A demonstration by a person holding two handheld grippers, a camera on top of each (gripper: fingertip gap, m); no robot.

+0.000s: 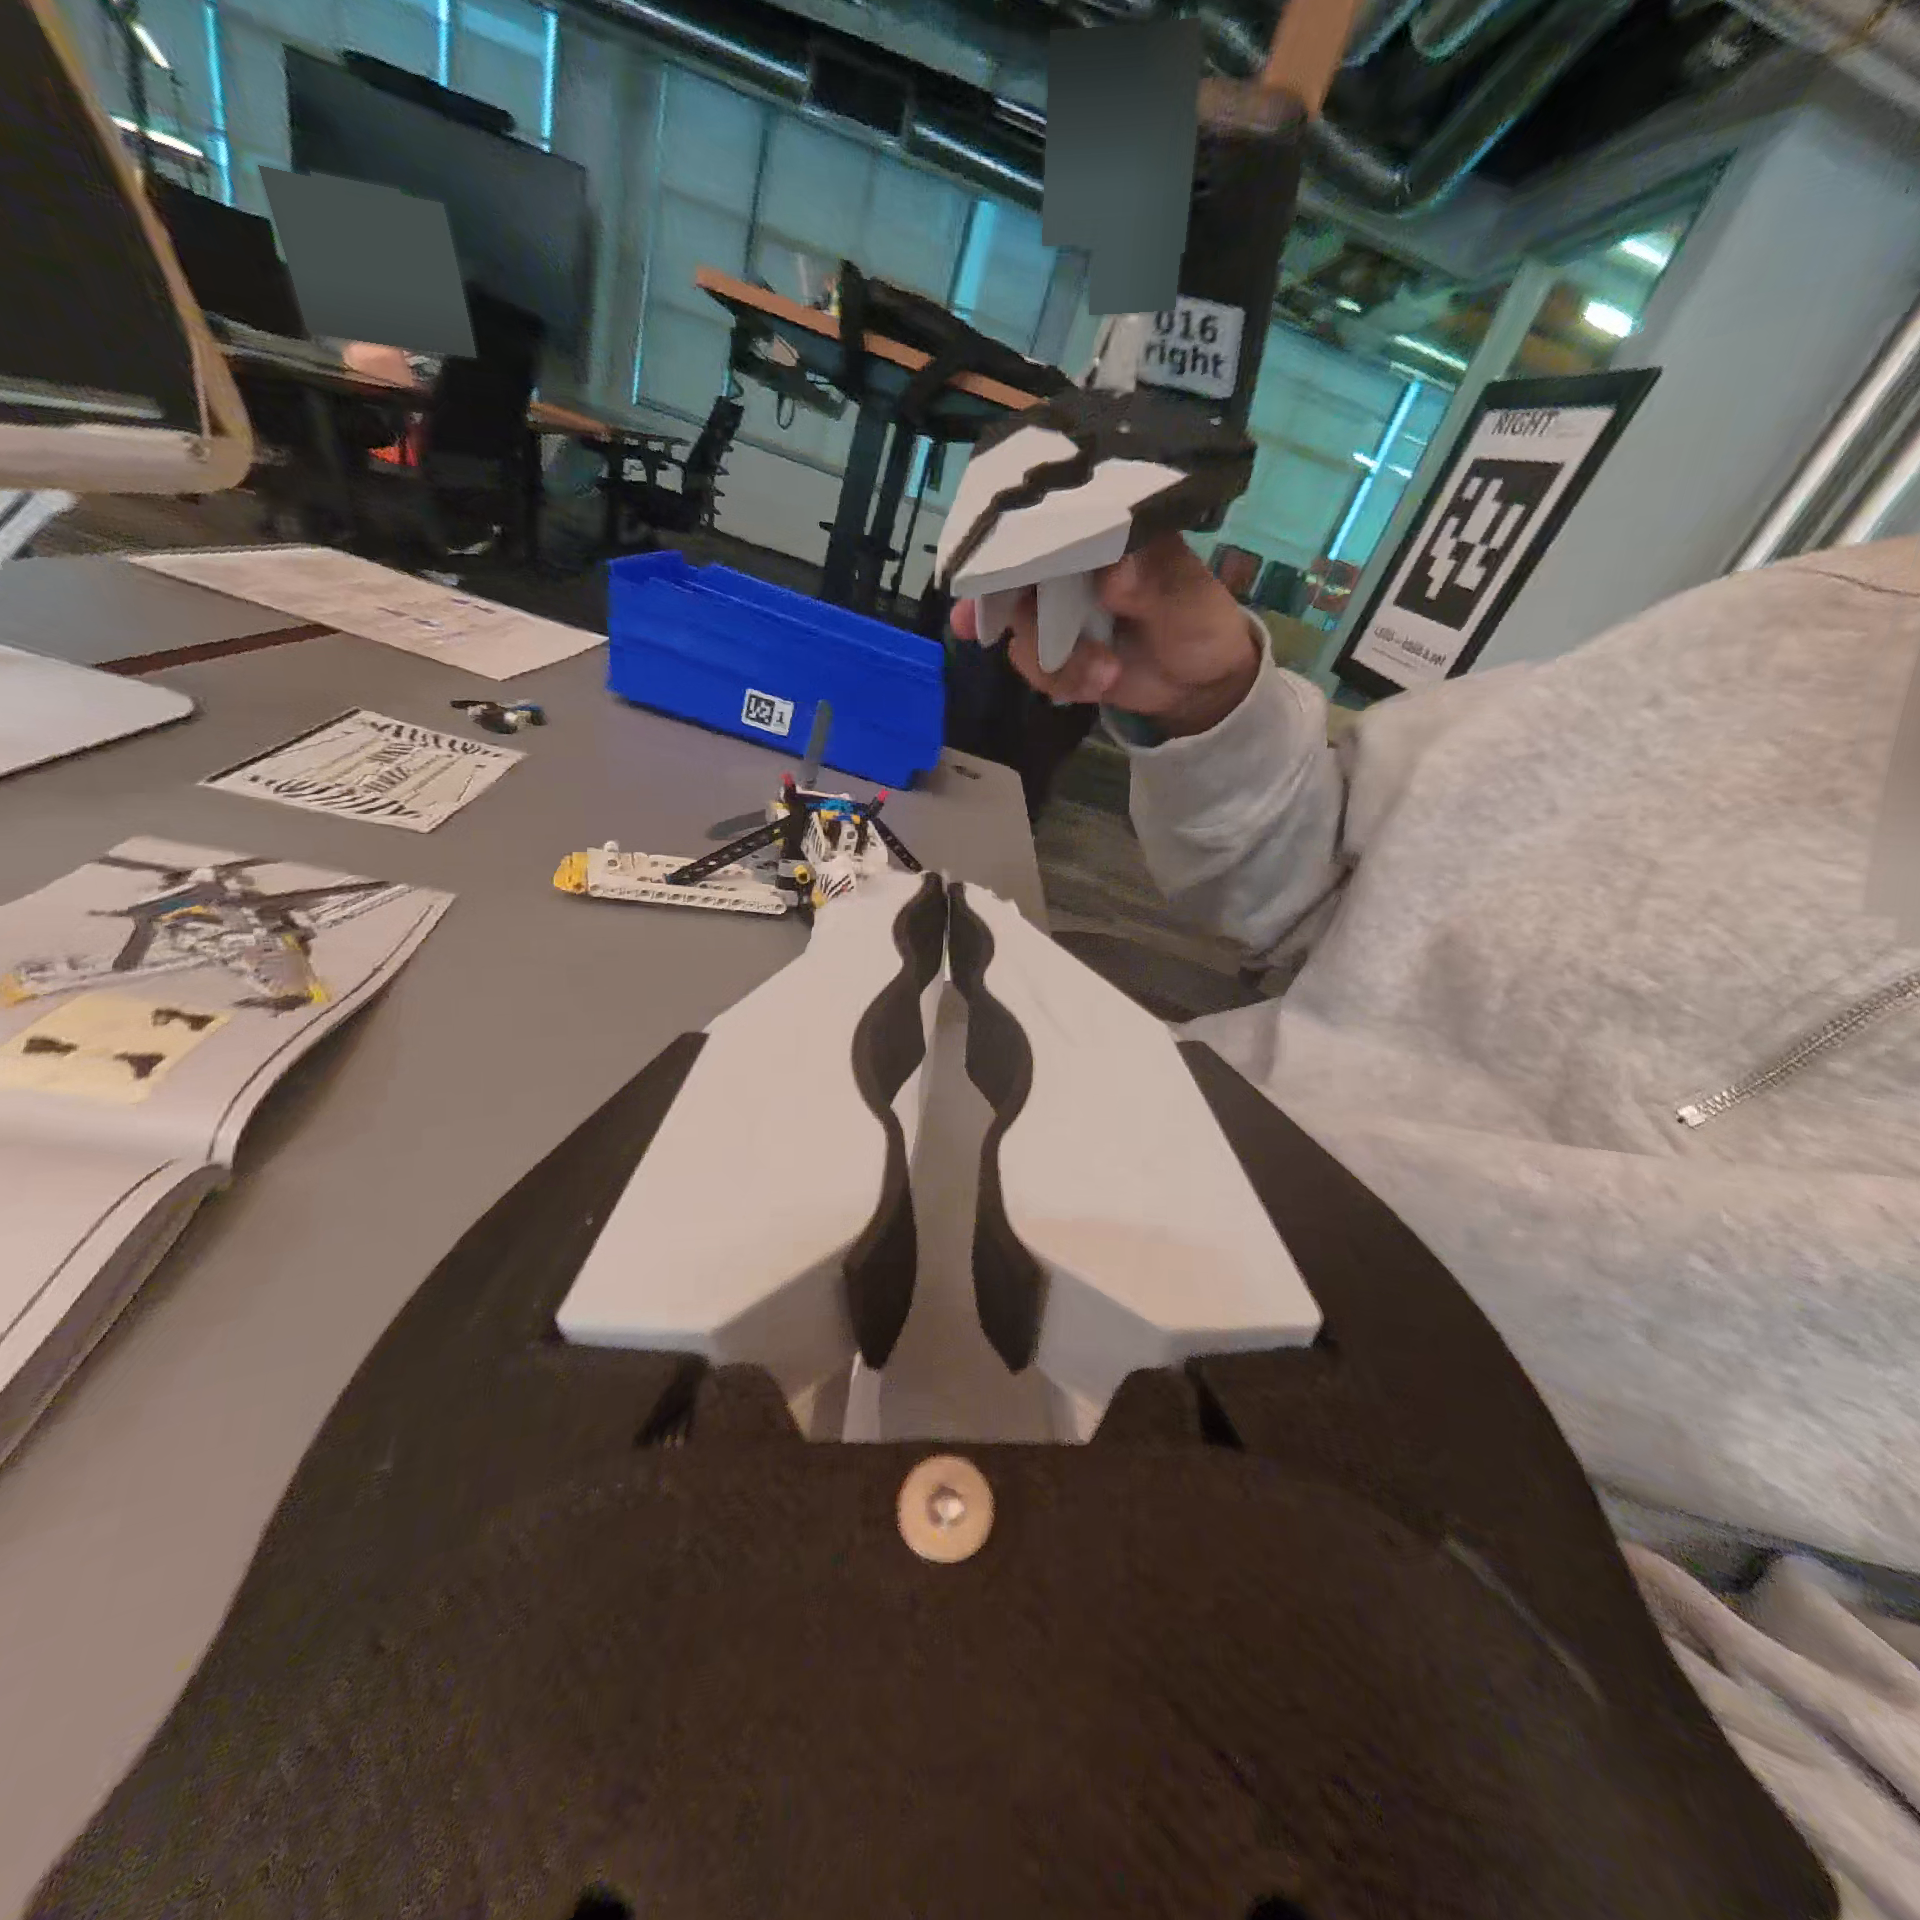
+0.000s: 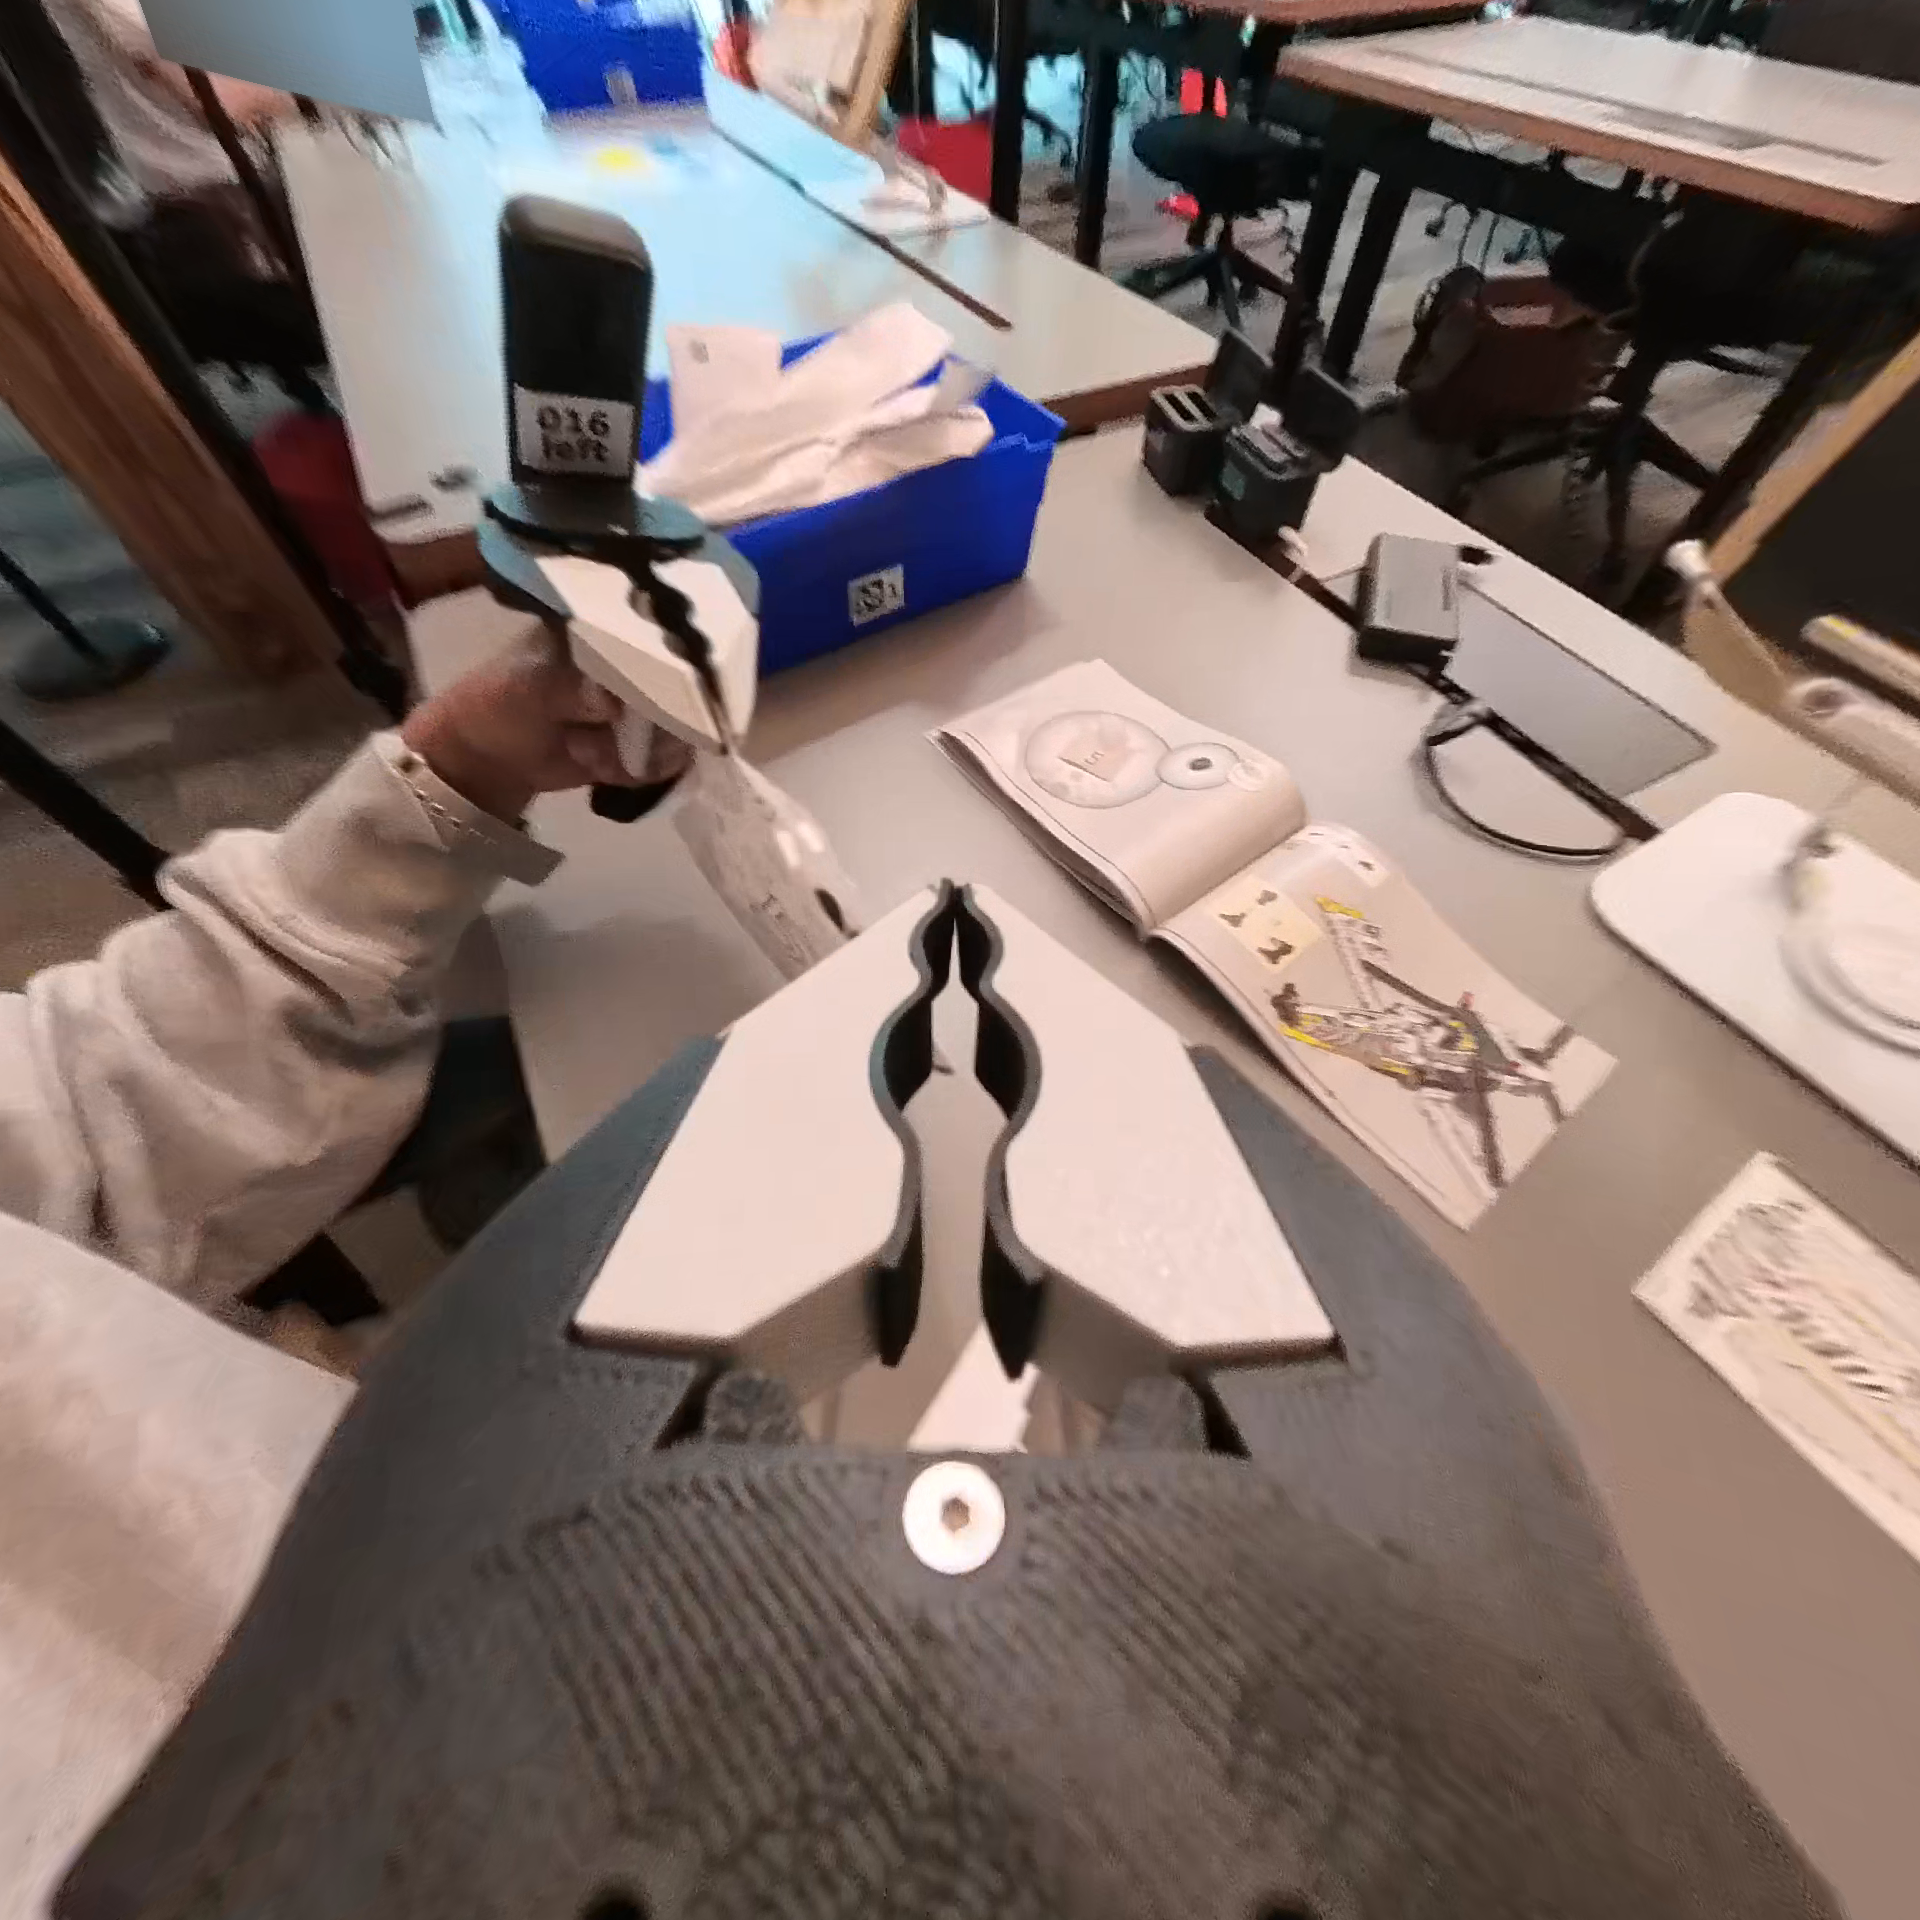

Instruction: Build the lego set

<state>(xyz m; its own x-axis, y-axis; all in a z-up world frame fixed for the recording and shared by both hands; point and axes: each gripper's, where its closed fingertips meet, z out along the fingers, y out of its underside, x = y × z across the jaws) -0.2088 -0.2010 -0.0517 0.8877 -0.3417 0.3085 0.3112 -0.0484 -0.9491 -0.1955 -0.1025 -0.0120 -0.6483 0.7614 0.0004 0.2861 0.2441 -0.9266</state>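
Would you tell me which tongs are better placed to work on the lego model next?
Probably left: the left tongs sit low, tips beside the white-and-black lego model on the grey table; the right tongs hang high, farther off.

The bin point(image 1: 774, 665) was bright blue, the surface point(image 1: 499, 997) plain grey, the lego model point(image 1: 748, 847) white with yellow tips and black beams, the sticker sheet point(image 1: 364, 769) zebra-striped.

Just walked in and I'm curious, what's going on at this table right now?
A person is building a lego model with a hand-held tool in each hand. The left tool is shut, its tips at the end of the half-built model on the table; whether it pinches it is unclear. The right tool is shut, empty and raised. An open instruction booklet and a blue bin sit nearby.
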